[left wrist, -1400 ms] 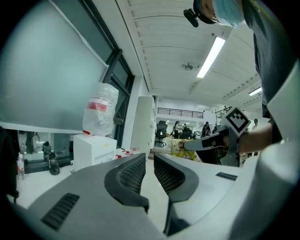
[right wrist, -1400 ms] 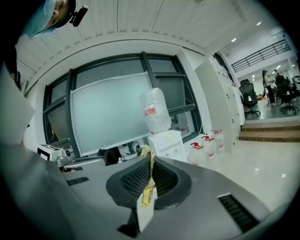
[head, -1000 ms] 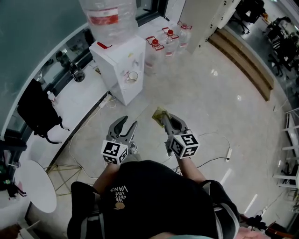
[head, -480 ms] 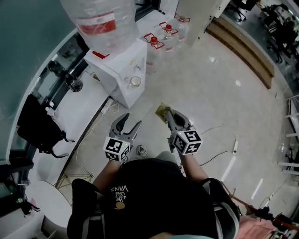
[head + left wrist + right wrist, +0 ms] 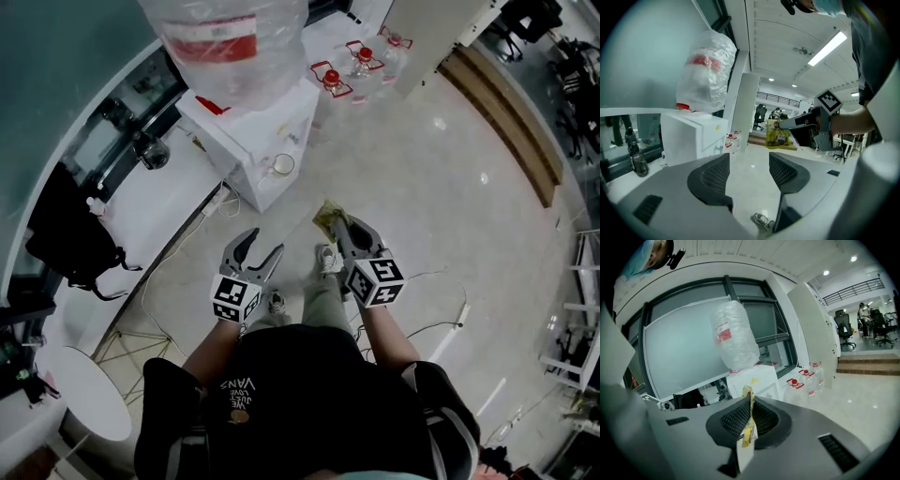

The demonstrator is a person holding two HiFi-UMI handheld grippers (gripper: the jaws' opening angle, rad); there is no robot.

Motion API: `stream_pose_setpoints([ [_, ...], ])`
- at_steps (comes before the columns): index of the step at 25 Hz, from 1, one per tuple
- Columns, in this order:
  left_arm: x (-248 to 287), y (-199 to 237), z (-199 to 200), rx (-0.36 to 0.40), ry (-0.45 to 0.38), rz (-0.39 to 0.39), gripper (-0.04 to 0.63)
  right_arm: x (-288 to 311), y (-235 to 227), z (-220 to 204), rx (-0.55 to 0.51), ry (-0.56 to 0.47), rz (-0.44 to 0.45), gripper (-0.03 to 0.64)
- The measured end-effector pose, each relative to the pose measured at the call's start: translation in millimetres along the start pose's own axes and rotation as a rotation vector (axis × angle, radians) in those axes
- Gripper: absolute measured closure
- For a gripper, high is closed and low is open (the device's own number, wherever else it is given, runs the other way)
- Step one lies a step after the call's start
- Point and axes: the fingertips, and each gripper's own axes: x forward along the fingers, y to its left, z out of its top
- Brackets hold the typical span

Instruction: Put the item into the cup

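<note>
1. While the right gripper (image 5: 342,228) hangs out over the pale floor (image 5: 441,197), its jaws are clamped on a yellow packet (image 5: 327,216). The right gripper view shows that packet edge-on, squeezed flat between the two pads.
2. So the packet's up in the air, out in front of the person's body and well apart from the cup (image 5: 281,165).
3. That cup sits at the front of the white water dispenser (image 5: 246,131), rim facing up.
4. Over to the left gripper (image 5: 261,246), held alongside the right one: its jaws are opening, already wide apart. Nothing is between them, and the only things in the gap are the floor and a shoe (image 5: 761,219) down below.
5. On top of the dispenser stands a big clear water bottle (image 5: 230,47), wrapped in plastic and carrying a red label.
6. Beyond the dispenser, small bottles (image 5: 361,61) with red caps stand on the floor beside a white pillar (image 5: 441,33).
</note>
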Motion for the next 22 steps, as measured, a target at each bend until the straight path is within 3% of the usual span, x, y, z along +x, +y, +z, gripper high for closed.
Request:
stream_pose_setpoints([
  [9, 79, 41, -12, -0.047, -0.001, 0.129, 0.328, 84, -51, 13, -0.089, 0.082, 0.097, 0.572],
  [22, 198, 96, -99, -0.11, 0.078, 0.266, 0.311, 194, -123, -13, -0.215, 0.116, 0.239, 0.572],
])
